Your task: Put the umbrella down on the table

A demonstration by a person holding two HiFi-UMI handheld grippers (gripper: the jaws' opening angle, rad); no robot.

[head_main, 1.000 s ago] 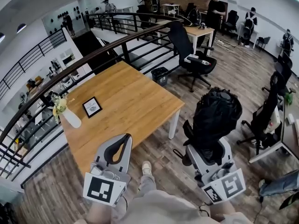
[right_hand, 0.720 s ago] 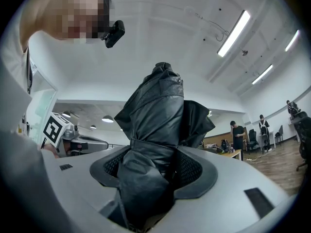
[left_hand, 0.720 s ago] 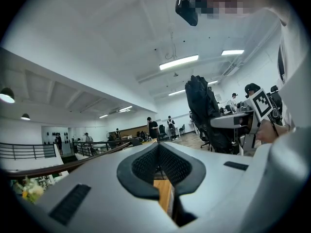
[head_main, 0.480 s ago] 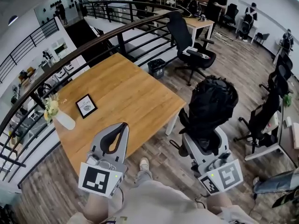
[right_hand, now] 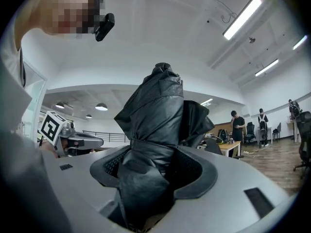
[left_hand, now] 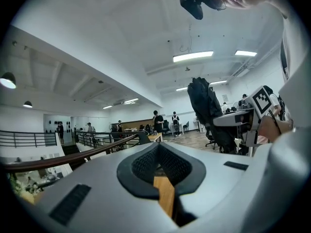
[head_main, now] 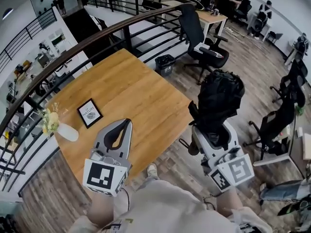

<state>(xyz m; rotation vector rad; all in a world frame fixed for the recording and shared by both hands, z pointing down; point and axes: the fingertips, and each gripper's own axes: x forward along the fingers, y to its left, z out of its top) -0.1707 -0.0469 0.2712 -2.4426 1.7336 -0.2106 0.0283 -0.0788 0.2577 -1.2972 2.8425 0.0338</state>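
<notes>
A folded black umbrella (head_main: 221, 98) stands upright in my right gripper (head_main: 214, 136), which is shut on its lower part; it hangs over the wood floor just right of the table's near corner. The right gripper view shows the umbrella (right_hand: 154, 115) bunched between the jaws of the right gripper (right_hand: 154, 165). The light wooden table (head_main: 131, 89) lies ahead and to the left. My left gripper (head_main: 128, 123) hovers above the table's near edge, shut and holding nothing. In the left gripper view, the left gripper (left_hand: 158, 146) shows table wood through the gap behind its tips.
On the table's left side stand a white vase of flowers (head_main: 62, 130) and a small framed card (head_main: 90, 113). A black railing (head_main: 87, 40) runs along the table's far side. A black office chair (head_main: 201, 42) and a bin (head_main: 166, 62) stand beyond the table.
The head view has moved closer to the table and tilted down a little. Both grippers keep their hold and pose; the left one sits slightly farther over the tabletop.
</notes>
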